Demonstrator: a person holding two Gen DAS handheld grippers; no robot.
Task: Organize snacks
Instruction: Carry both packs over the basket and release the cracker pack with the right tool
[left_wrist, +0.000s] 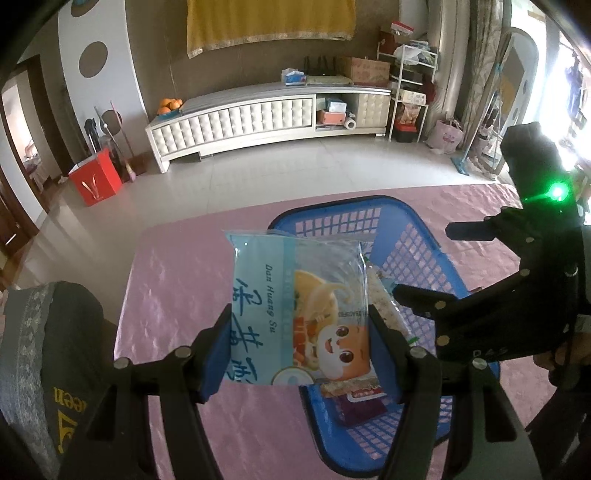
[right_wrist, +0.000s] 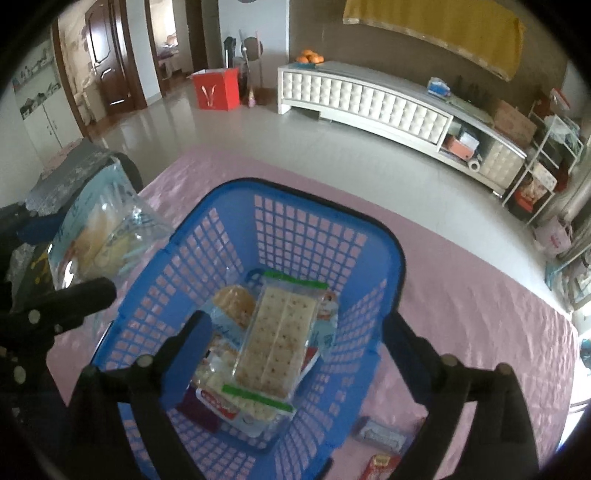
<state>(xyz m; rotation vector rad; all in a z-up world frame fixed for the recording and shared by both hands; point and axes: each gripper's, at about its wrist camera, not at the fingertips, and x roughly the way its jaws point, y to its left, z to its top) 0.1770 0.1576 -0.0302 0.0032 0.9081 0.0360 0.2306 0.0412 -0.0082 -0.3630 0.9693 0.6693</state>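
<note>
My left hand-held gripper (left_wrist: 299, 347) is clamped on a light-blue snack bag (left_wrist: 295, 314), its blue pads (left_wrist: 216, 354) pressing both side edges, holding it in the air over the near left edge of the blue basket (right_wrist: 373, 243) on the pink table (right_wrist: 461, 295). My right hand-held gripper (right_wrist: 295, 343) hangs over the basket with its jaws spread wide and nothing between them. Just below it a cracker pack (right_wrist: 277, 339) lies on top of other snacks inside the basket. Two more packets (right_wrist: 384, 439) lie on the table beside the basket.
</note>
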